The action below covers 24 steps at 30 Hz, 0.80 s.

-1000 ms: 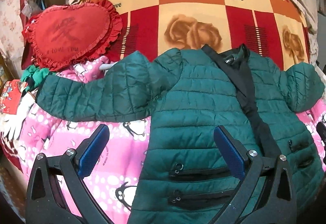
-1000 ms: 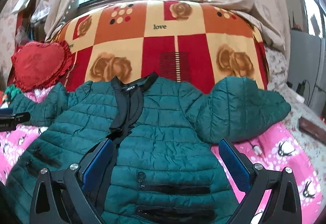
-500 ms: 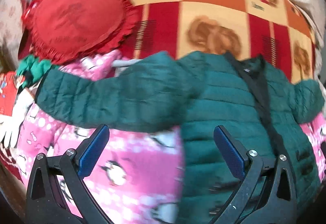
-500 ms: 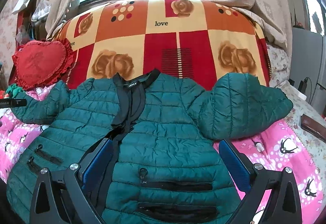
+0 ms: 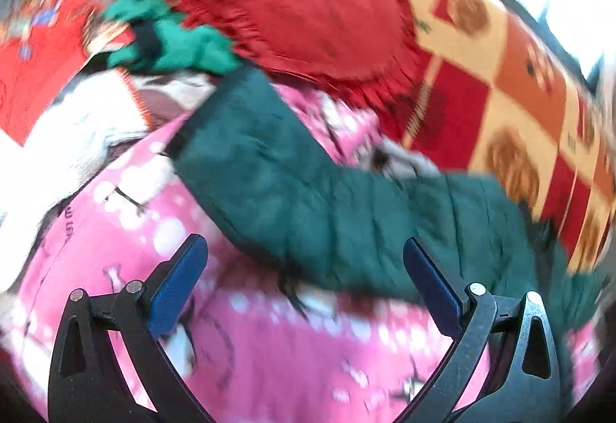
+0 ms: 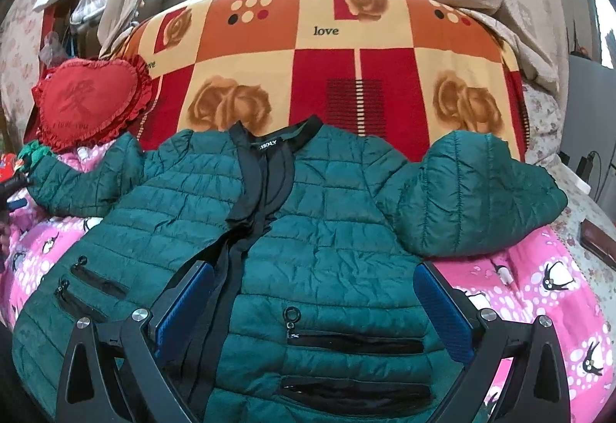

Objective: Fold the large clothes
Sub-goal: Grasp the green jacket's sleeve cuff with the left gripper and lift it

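Dark green quilted jacket with black trim, pink penguin-print sheet, red heart cushion, orange-red rose-check blanket

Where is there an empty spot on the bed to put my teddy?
Bare pink blanket shows at the near right, below the jacket's right-hand sleeve, and a narrower strip at the left under the other sleeve. The green jacket fills the middle. The far left corner is crowded by the heart pillow and bunched clothes.
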Available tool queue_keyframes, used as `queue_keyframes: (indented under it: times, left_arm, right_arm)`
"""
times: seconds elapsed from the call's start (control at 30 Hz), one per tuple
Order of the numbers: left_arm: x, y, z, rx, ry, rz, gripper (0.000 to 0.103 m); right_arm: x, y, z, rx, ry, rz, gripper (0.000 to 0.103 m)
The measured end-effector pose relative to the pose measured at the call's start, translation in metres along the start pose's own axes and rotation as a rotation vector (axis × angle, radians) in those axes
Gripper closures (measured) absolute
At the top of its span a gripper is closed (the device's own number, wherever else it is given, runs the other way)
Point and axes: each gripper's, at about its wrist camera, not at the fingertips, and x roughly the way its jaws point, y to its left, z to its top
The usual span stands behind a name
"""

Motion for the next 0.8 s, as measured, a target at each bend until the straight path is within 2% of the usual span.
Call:
queue_keyframes:
  times: [0.13,0.27,0.47,0.53,0.57,0.6,0.67,0.8]
  left_arm:
    - [0.018,0.028,0.013,-0.129,-0.058,-0.049,0.005]
    - [0.032,0.014,0.021,-0.062,-0.095,-0.038,0.004]
    - [0.051,0.005,0.038,-0.031,-0.125,-0.011,0.004]
    - [0.055,0.001,0.039,-0.004,-0.137,-0.008,0.018]
    - [0.057,0.002,0.039,-0.005,-0.128,-0.023,0.047]
    - [0.061,0.007,0.039,-0.032,-0.106,-0.055,0.07]
    - [0.06,0.016,0.038,-0.08,-0.116,-0.101,0.073]
    - [0.06,0.011,0.039,-0.04,-0.106,-0.18,0.073]
  right_arm:
    - [0.009,0.005,0.0,-0.016,0.018,0.006,0.001]
    - [0.015,0.01,0.0,-0.035,0.032,0.017,0.001]
    - [0.019,0.019,0.001,-0.063,0.032,0.032,0.001]
    - [0.02,0.021,0.001,-0.072,0.033,0.032,0.001]
    - [0.02,0.021,0.0,-0.076,0.034,0.033,0.001]
    - [0.02,0.021,0.001,-0.078,0.035,0.033,0.001]
    - [0.02,0.021,0.001,-0.076,0.034,0.036,0.001]
    - [0.022,0.021,0.002,-0.071,0.034,0.042,0.001]
